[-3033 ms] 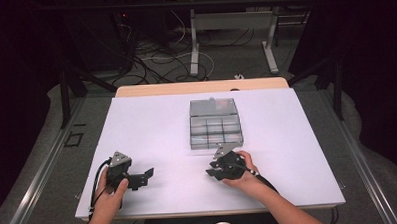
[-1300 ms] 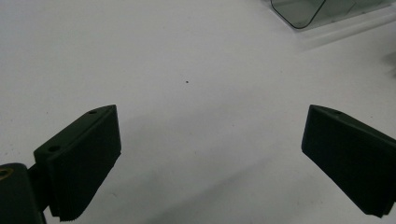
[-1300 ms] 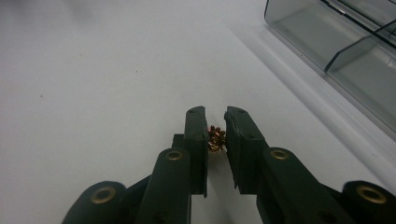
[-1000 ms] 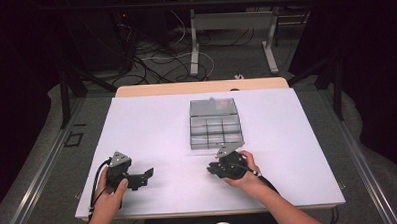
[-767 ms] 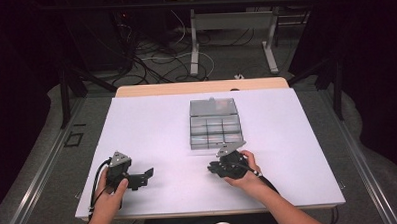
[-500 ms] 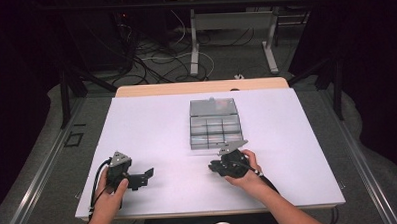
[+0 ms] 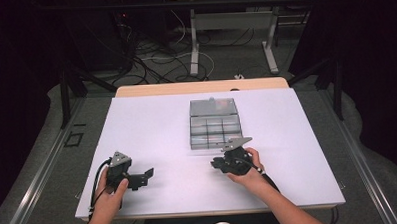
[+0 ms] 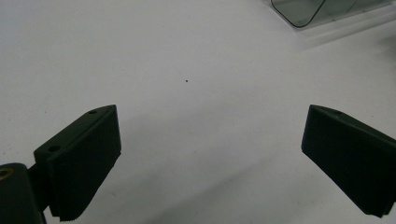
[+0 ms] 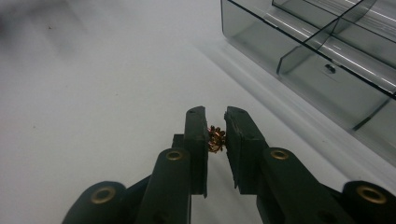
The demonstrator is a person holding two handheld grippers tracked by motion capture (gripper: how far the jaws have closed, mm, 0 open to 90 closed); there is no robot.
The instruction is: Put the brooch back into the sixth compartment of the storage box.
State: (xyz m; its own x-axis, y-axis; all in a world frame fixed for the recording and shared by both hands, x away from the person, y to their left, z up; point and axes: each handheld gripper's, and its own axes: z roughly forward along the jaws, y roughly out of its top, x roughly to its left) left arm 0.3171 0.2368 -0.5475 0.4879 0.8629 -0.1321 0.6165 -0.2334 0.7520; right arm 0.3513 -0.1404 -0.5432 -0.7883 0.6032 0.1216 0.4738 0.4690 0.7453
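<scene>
Two grippers low over the white table (image 7: 152,123): my right gripper (image 9: 215,135) pinches a small cluster of gold-coloured metal bits (image 9: 216,138) between its jaws, just beside the near edge of the clear compartment box (image 7: 215,122). My left gripper (image 8: 210,158) sits well apart at the near left with its jaws spread wide, nothing between them. Box compartments nearest the right gripper look bare; some farther ones hold small items I can't identify.

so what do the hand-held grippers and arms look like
Both are black. The left hand-held gripper has broad blocky jaws with ridged pads, a grey three-cornered plate and a looping black cable. The right hand-held gripper shows brass-coloured rivets on its linkages. Forearms are bare, no sleeves.
</scene>
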